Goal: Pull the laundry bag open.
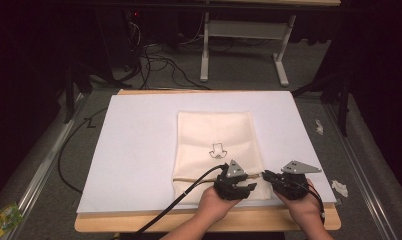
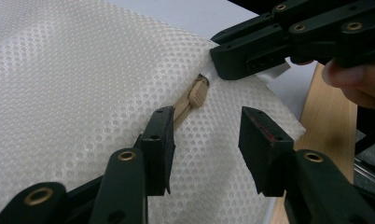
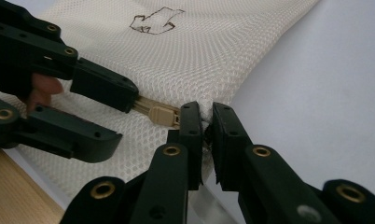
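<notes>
Right hand-held gripper pinching the edge of cream mesh zip bag, flat on white-covered worktop; left hand-held gripper spread wide over tan zipper pull.

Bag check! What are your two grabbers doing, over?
Right gripper shut on mesh bag edge. Left gripper open over zipper pull. Nothing in the way.
</notes>
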Available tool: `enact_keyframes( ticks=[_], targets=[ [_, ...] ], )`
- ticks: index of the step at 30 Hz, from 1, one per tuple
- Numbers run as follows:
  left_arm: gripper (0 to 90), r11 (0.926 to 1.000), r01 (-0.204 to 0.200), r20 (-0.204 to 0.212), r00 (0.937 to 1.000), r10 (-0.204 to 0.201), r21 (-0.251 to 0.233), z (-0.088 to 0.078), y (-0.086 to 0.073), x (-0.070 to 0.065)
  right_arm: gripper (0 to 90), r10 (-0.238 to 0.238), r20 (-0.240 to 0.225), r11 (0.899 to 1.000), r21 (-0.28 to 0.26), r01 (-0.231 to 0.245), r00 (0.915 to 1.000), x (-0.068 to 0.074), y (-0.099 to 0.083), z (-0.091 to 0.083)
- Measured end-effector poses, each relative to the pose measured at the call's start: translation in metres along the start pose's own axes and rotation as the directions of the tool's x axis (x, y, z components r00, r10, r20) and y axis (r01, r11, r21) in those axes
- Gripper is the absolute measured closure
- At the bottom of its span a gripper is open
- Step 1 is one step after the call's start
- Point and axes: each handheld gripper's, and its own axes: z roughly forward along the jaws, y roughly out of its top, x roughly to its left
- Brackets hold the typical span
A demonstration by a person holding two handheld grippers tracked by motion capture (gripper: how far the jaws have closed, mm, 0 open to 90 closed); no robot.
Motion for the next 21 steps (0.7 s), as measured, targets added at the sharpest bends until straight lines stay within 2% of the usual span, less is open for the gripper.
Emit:
enact_keyframes(
  ticks=[8, 14, 18, 21],
  targets=[
    [67.8, 0.9965, 0.073, 0.036, 0.9968, -0.071, -0.041, 0.009, 0.005, 0.003, 85.3, 0.008, -0.008, 1.0, -0.021, -0.008, 0.9999, 0.001, 0.001, -0.003],
    [79.8, 0.9967, 0.062, 0.034, 0.9976, -0.06, -0.052, 0.014, 0.007, 0.0, 85.3, 0.007, -0.01, 1.0, -0.03, -0.008, 0.9999, 0.002, 0.002, -0.003],
    [83.9, 0.9966, 0.06, 0.01, 0.9982, -0.06, -0.056, 0.016, 0.007, -0.002, 85.2, 0.003, -0.007, 1.0, -0.03, -0.004, 1.0, 0.002, 0.002, -0.003],
    [86.7, 0.9962, 0.069, 0.018, 0.9975, -0.069, -0.053, 0.015, 0.007, -0.001, 85.2, 0.003, -0.009, 0.999, -0.032, -0.003, 1.0, 0.001, 0.001, -0.003]
  ],
)
